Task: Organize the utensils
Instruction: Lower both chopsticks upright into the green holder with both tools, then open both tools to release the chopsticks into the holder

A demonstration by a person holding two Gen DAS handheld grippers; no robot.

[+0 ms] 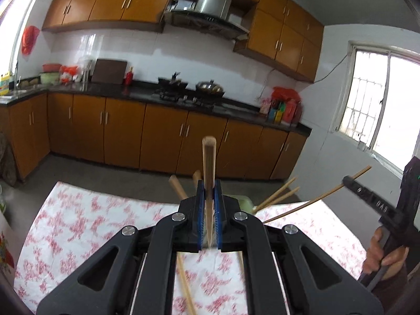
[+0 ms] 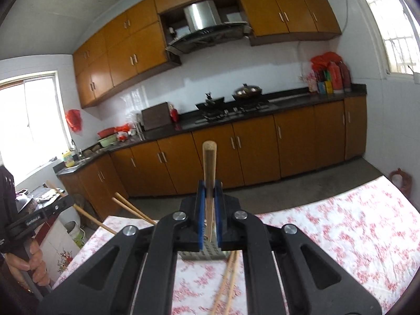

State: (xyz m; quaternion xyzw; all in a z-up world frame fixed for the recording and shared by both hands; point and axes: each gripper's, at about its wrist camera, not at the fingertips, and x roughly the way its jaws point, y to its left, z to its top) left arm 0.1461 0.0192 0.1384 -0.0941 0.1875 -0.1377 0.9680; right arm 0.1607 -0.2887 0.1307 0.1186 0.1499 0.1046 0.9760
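Note:
In the left wrist view, my left gripper (image 1: 209, 194) is shut on a wooden chopstick (image 1: 209, 157) that stands up between the blue pads. Behind the gripper, a pale green holder (image 1: 244, 201) has chopsticks (image 1: 278, 194) fanning out of it. At the right, my right gripper (image 1: 347, 181) is raised and pinches a thin chopstick (image 1: 315, 200). In the right wrist view, the right gripper (image 2: 209, 197) is shut on its chopstick (image 2: 209, 162), above a grey perforated holder (image 2: 202, 254). At the left, the left gripper (image 2: 68, 200) holds a chopstick (image 2: 90, 217).
Loose chopsticks (image 1: 185, 286) (image 2: 227, 281) lie on the table under its red-flowered cloth (image 1: 78, 223). A hand (image 1: 380, 254) grips the right tool. Beyond the grey floor runs a counter with orange cabinets (image 1: 162, 136), a stove and a wok (image 1: 210, 88).

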